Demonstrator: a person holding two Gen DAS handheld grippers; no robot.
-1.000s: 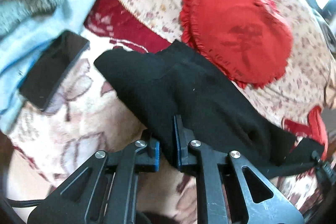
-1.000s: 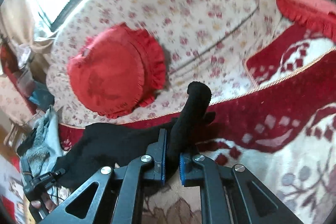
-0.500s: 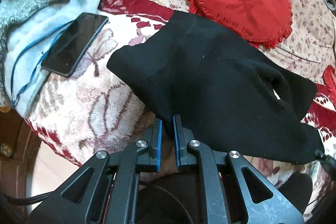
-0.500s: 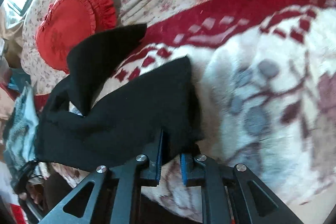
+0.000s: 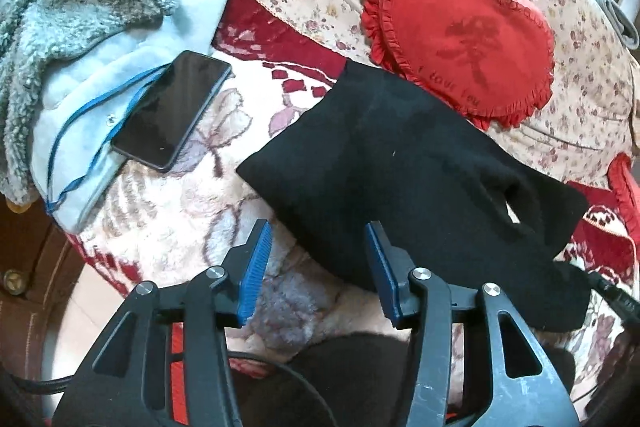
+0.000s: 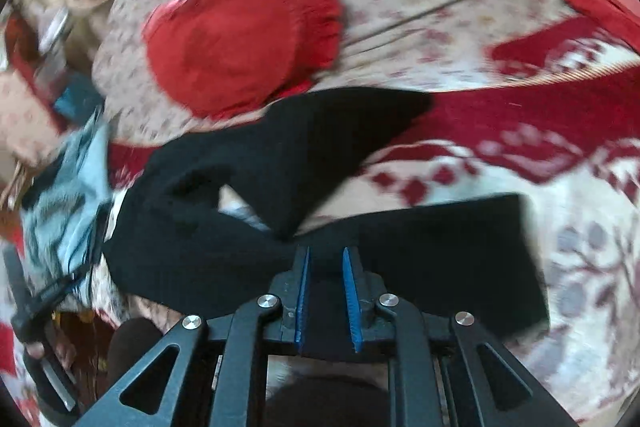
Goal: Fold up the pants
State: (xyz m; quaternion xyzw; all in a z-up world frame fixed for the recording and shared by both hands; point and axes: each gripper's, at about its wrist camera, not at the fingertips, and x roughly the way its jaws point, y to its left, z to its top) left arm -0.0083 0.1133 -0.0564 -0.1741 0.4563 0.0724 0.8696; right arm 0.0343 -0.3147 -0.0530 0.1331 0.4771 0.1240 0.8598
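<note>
Between the left claw's (image 5: 316, 267) wide-apart fingers lay only blanket (image 5: 180, 219); the right claw (image 6: 326, 295), parted too, straddled the black pants (image 5: 400, 167) spread flat. Risk: one leg (image 6: 320, 147) splayed, so any fold could skew.

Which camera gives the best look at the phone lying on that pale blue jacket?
The left wrist view. There the phone is sharp and whole, lying dark screen up, partly on the jacket and partly on the blanket. The right wrist view is blurred, and I cannot make out the phone there.
</note>
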